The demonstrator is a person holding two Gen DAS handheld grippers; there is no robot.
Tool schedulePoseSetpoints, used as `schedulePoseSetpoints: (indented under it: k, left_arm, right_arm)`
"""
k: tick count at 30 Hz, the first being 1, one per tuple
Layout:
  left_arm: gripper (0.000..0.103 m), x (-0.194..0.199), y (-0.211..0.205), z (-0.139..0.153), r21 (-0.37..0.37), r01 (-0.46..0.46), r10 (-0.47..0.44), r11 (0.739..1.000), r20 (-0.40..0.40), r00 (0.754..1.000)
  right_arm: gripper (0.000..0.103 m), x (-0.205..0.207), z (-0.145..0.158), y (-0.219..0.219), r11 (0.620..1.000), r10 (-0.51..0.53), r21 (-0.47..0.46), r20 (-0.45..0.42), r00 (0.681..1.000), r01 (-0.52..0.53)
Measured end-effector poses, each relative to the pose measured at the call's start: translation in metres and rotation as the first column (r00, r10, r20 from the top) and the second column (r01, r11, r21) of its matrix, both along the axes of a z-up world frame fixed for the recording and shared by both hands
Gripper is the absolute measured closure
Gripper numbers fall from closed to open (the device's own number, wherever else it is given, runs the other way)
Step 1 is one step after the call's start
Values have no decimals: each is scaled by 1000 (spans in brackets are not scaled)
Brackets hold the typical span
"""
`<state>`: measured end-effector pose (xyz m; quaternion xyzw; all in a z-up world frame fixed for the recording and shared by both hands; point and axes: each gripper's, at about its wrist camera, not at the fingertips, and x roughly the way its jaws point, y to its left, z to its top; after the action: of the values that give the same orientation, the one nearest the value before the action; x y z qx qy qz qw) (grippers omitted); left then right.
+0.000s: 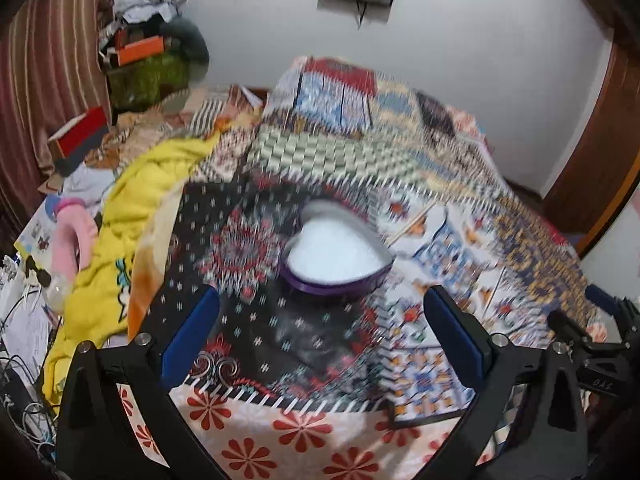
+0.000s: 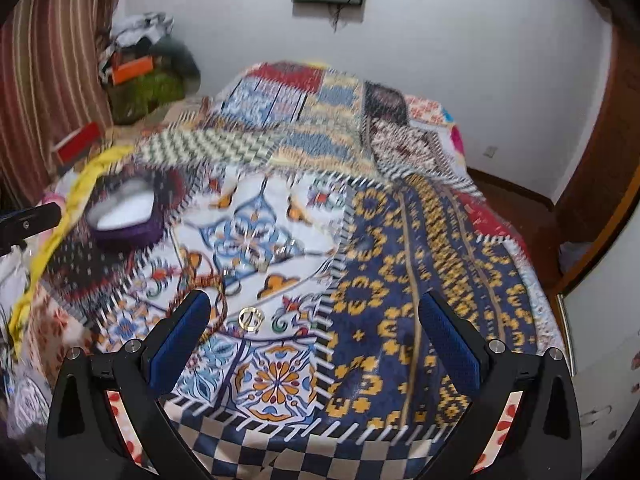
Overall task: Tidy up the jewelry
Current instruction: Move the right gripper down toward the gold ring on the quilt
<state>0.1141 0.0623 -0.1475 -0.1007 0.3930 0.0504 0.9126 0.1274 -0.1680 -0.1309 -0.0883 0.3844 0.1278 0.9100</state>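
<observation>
A purple heart-shaped box (image 1: pixel 336 248) with a white lining lies open on the patchwork bedspread (image 1: pixel 400 152). My left gripper (image 1: pixel 322 296) hangs just in front of it, open and empty. In the right wrist view the same box (image 2: pixel 124 212) is at the far left. A gold ring (image 2: pixel 250 319) lies on the white floral patch, close to the left finger of my right gripper (image 2: pixel 314 299), which is open and holds nothing. A reddish-brown beaded string (image 2: pixel 200 280) curls beside the ring. Small shiny pieces (image 2: pixel 286 249) lie farther out, too blurred to name.
A yellow blanket (image 1: pixel 132 216) and pink fabric (image 1: pixel 76 236) are bunched along the bed's left side. Boxes and clothes (image 1: pixel 144 52) are piled in the far left corner by the striped curtain (image 1: pixel 48 72). Cables (image 1: pixel 24 392) lie at lower left. A wooden door frame (image 2: pixel 600 184) stands to the right.
</observation>
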Motion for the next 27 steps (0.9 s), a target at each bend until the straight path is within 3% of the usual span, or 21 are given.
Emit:
schedulePoseSetpoints:
  k: [6,12,15,17,27]
  left_arm:
    - [17,6,-9,-33,-8,84,-84,996,-108,991]
    - [36,14,-23,-47,-31,153,-156,988,-144,977]
    - [50,18,-32,-52,-30,195,-197,980,-155,968]
    - [59,21,-38,-55,-22,222,-222,975,-164,961]
    - [71,29,-42,-61,-35,246,-249,969,-158,956]
  right_arm:
    - [0,6,-18,13,997,75,22,-66,995,-73]
    - [2,14,-31,19,991,124,66,-145,982,-115]
    - [3,17,-33,20,988,137,88,-167,976,-124]
    - [9,18,-34,20,987,146,94,-176,974,-131]
    - [36,25,-41,28,985,168,72,-212,963,-156]
